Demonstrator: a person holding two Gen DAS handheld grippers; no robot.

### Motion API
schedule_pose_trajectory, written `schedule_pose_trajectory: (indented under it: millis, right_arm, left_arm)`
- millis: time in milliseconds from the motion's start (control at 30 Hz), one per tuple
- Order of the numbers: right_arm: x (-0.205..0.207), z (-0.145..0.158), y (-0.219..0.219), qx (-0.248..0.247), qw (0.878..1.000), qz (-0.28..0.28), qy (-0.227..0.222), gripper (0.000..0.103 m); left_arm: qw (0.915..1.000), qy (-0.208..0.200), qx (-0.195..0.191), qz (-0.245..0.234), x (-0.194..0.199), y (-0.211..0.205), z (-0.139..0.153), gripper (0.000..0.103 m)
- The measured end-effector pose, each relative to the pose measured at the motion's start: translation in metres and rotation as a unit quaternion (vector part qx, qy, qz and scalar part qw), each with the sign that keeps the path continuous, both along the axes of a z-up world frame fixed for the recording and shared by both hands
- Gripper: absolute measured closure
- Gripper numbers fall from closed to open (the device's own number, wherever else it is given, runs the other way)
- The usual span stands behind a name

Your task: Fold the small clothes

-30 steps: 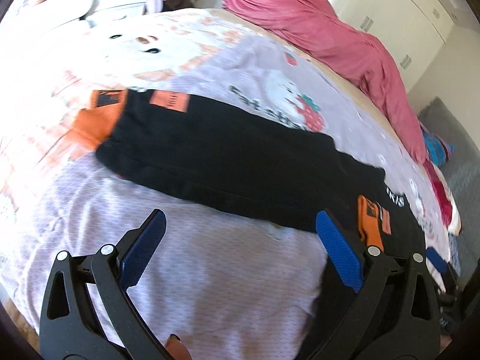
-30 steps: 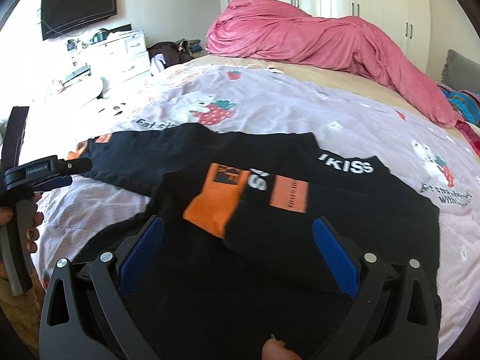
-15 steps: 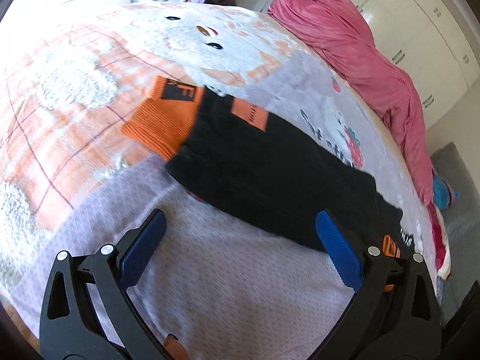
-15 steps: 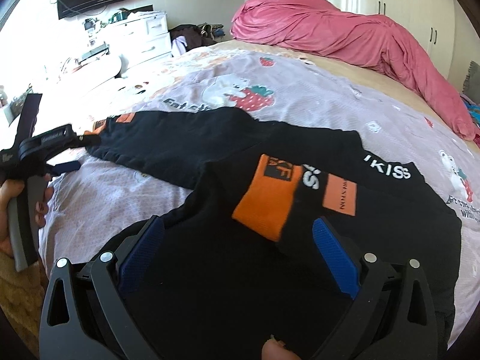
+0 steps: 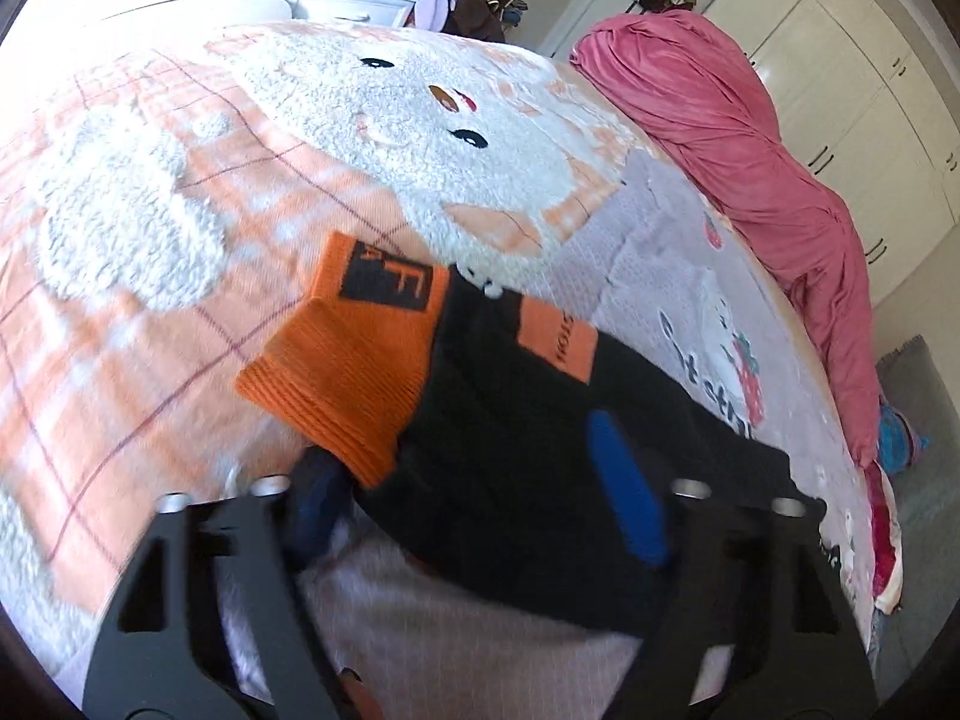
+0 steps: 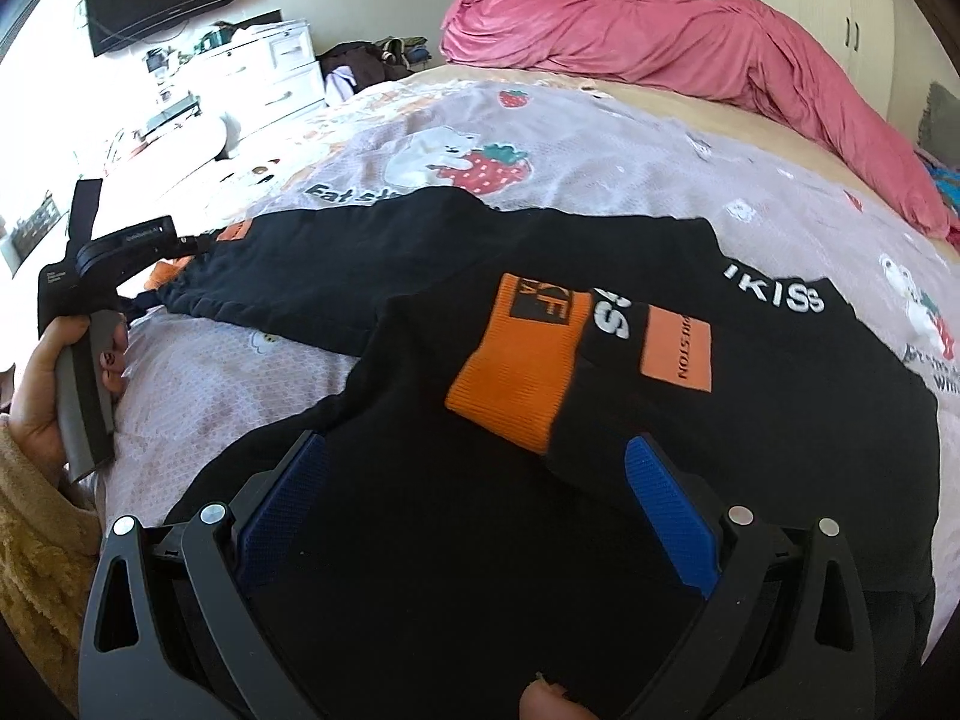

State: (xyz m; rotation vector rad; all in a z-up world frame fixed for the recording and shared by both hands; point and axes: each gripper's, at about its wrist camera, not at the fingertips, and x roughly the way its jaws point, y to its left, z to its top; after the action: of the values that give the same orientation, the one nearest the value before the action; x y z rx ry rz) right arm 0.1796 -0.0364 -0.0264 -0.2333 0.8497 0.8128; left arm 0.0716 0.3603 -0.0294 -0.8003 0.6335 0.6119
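The bed (image 6: 600,138) carries a lilac sheet printed with bears and strawberries; all positions below are referenced to it. A pink duvet (image 6: 660,30) is bunched along the bed's far edge. A fleecy orange-check blanket (image 5: 150,210) with a white animal face covers the bed's left end.

The black sweatshirt (image 6: 420,510) lies flat on the sheet near the front edge. One sleeve is folded over the chest, placing its orange cuff (image 6: 516,372) on the body. The other sleeve (image 5: 540,432) extends toward the blanket; its orange cuff (image 5: 348,360) rests at the blanket border.

Left gripper (image 5: 468,480): at the extended sleeve's cuff end, jaws closing with the black sleeve fabric between them. Whether the pads already press on the fabric cannot be told; the frame is blurred. A hand (image 6: 36,396) holds its handle at the bed's front left.

Right gripper (image 6: 480,510): above the sweatshirt body, jaws spread, nothing gripped.
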Motion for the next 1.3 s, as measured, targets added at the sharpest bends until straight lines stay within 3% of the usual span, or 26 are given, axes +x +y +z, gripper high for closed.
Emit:
schedule_pose_trajectory:
  millis: [67,100,167,500,700,867,1100,1300]
  right_arm:
    - [0.003,-0.001,-0.003,0.003,1.000,-0.004,0.008,0.004]
    - [0.004,-0.002,-0.004,0.003,1.000,-0.008,0.009,0.004]
    - [0.006,-0.002,-0.008,0.004,1.000,-0.012,0.012,0.004]
    - [0.022,0.011,-0.039,0.038,0.998,-0.049,0.018,0.004]
    - [0.029,0.027,-0.067,0.059,0.996,-0.073,0.009,0.004]
    - [0.041,0.040,-0.101,0.076,0.991,-0.110,0.004,0.004]
    - [0.061,0.060,-0.158,0.105,0.978,-0.180,-0.003,0.004]
    - [0.072,0.068,-0.202,0.118,0.966,-0.230,-0.004,0.004]
  left_arm:
    - [1.0000,-0.002,0.004,0.008,0.003,0.005,-0.001,0.060]
    - [0.9999,-0.001,0.006,0.012,0.005,0.008,-0.001,0.074]
    - [0.9998,-0.004,0.005,0.021,0.004,0.011,-0.001,0.092]
    - [0.9946,-0.085,0.054,-0.025,-0.011,-0.034,0.064,0.094]
    - [0.9838,-0.124,0.089,-0.094,0.004,-0.090,0.115,0.094]
    - [0.9750,-0.141,0.101,-0.139,0.020,-0.132,0.137,0.094]
    - [0.9643,-0.151,0.084,-0.201,0.042,-0.183,0.142,0.094]
    - [0.9549,-0.134,0.065,-0.257,0.065,-0.223,0.127,0.094]
